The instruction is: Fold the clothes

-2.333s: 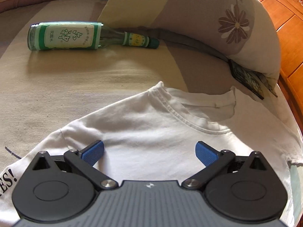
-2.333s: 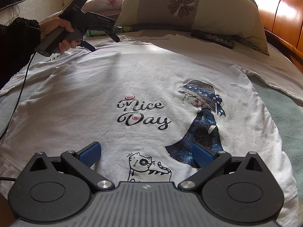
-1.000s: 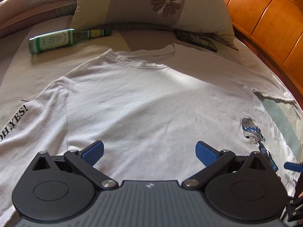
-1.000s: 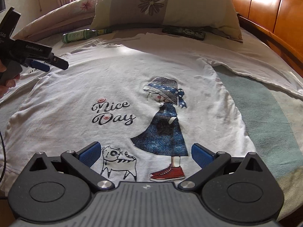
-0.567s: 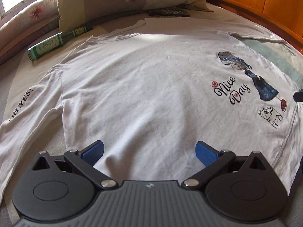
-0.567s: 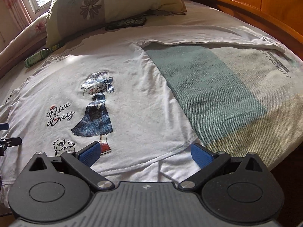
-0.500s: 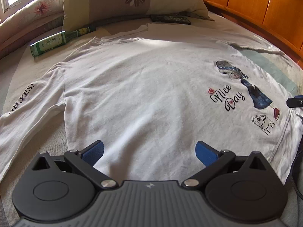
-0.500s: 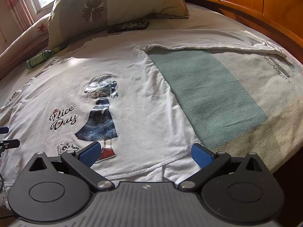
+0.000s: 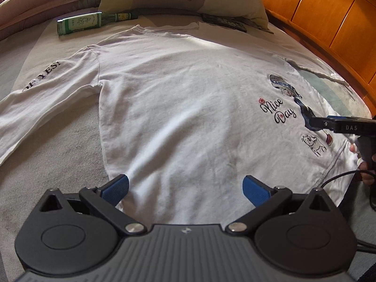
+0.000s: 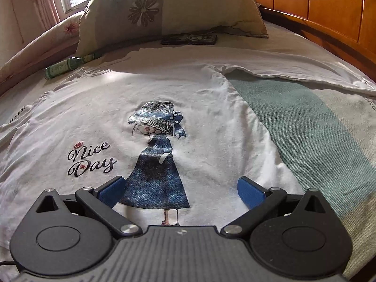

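A white long-sleeved shirt [image 9: 183,98] lies spread flat on the bed, printed with "Nice Day" [image 10: 90,159], a girl in a blue dress [image 10: 156,176] and a small cat [image 9: 313,143]. My left gripper [image 9: 185,188] is open low over the shirt's left hem side, near where the body meets the left sleeve [image 9: 42,103]. My right gripper [image 10: 179,190] is open over the hem, straddling the girl's skirt. In the left wrist view the right gripper [image 9: 316,123] reaches in from the right, held by a hand [image 9: 365,162]. Neither gripper holds cloth.
A floral pillow [image 10: 169,9] leans at the head of the bed, with a green glass bottle [image 9: 82,22] lying beside it and a dark flat item [image 10: 189,38] at its foot. A wooden headboard [image 9: 329,16] curves along the right. The striped bedcover [image 10: 300,127] shows right of the shirt.
Both grippers have come closer and lower over the shirt. The right gripper swung left, from the shirt's right hem corner to over the printed girl. Both stayed open.
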